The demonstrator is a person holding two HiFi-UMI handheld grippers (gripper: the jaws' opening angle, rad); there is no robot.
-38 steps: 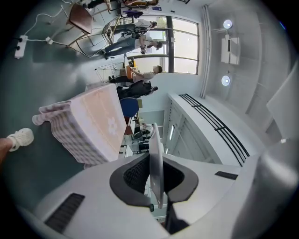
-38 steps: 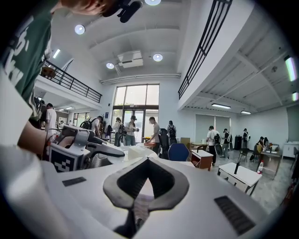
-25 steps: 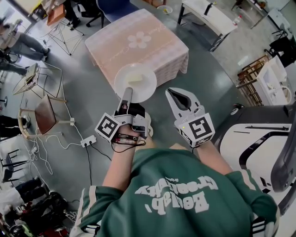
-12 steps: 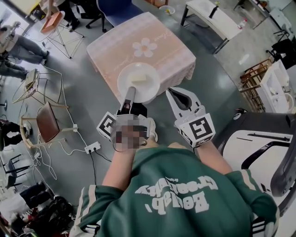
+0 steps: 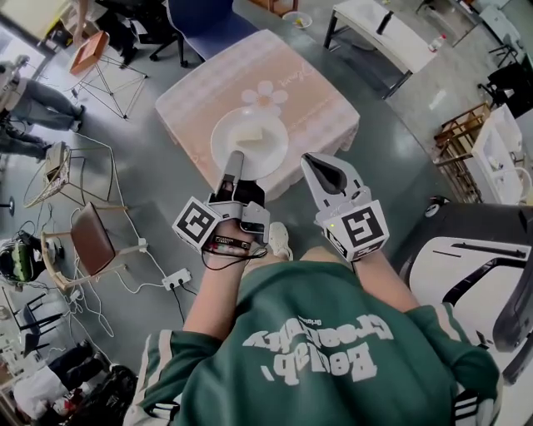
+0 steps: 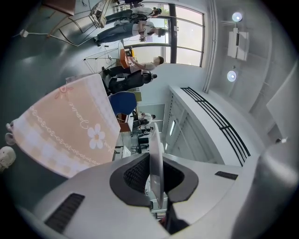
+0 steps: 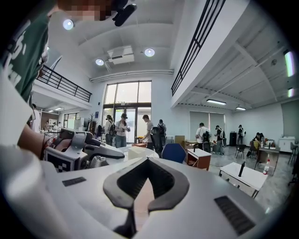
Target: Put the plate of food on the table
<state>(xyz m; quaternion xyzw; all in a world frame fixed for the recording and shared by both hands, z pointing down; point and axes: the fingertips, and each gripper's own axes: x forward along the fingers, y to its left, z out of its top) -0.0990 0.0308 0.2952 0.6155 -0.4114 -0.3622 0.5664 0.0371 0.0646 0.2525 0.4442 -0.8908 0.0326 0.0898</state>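
Observation:
In the head view a white plate [image 5: 250,143] with a pale block of food [image 5: 249,136] hangs level over the near edge of the pink-clothed table [image 5: 287,91]. My left gripper [image 5: 236,164] is shut on the plate's near rim. The left gripper view has the plate [image 6: 155,154] edge-on between the dark pads, and the flowered cloth [image 6: 70,126] beyond. My right gripper [image 5: 323,172] is shut on nothing, just right of the plate. From the right gripper [image 7: 147,161] view I see the left gripper [image 7: 79,149] and the plate [image 7: 140,151].
A blue chair [image 5: 208,21] stands behind the table and white tables [image 5: 375,25] stand farther back. A brown chair [image 5: 92,241] and a power strip [image 5: 179,279] with cables sit at the left. A large white machine [image 5: 466,266] fills the right. People stand at the far left.
I have come closer to the table. The plate in my left gripper has moved forward, from in front of the table to over its near edge. The right gripper has kept alongside.

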